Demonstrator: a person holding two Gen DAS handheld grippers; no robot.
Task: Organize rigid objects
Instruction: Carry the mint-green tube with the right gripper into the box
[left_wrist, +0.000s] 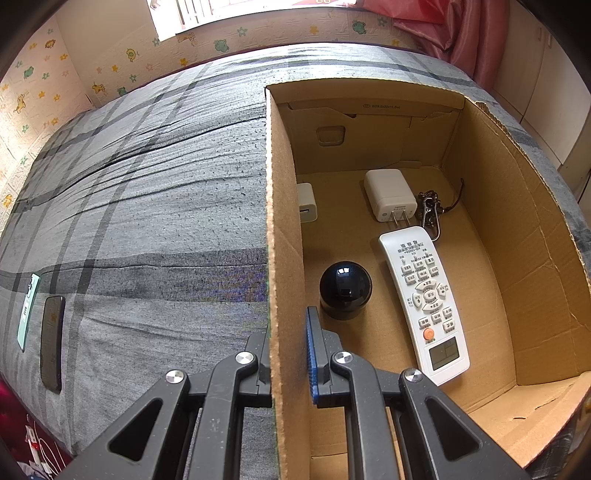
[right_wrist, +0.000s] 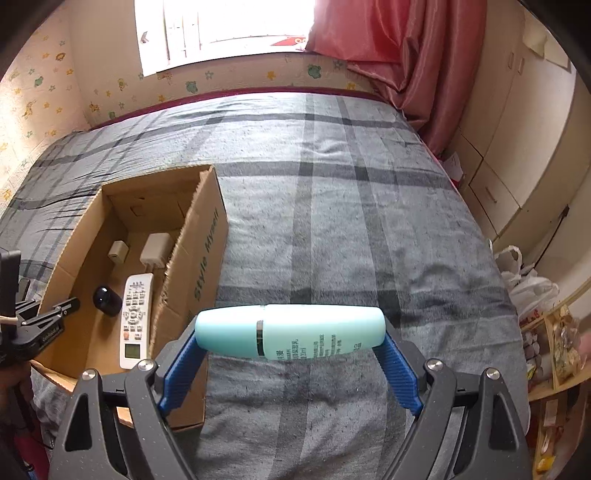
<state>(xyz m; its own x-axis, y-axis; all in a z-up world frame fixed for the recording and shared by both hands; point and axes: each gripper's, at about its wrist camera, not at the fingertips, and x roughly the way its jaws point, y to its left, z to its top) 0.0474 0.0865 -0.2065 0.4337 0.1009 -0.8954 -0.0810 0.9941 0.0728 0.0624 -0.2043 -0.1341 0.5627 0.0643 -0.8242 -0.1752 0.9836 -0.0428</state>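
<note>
An open cardboard box (left_wrist: 280, 206) stands on the bed and also shows in the right wrist view (right_wrist: 207, 258). Inside lie a white remote (left_wrist: 424, 299), a black ball-shaped device (left_wrist: 345, 290), two white chargers (left_wrist: 391, 194) and a keychain (left_wrist: 430, 212). My left gripper (left_wrist: 288, 354) is shut on the box's left wall, one finger on each side. My right gripper (right_wrist: 290, 339) is shut on a mint-green bottle (right_wrist: 291, 330), held crosswise above the bed, to the right of the box.
A dark phone (left_wrist: 51, 343) and a mint-green phone (left_wrist: 27, 310) lie on the grey plaid bedspread (left_wrist: 147, 206) at the left. Red curtain (right_wrist: 402, 55), cabinets (right_wrist: 517, 147) and a plastic bag (right_wrist: 528, 284) stand right of the bed.
</note>
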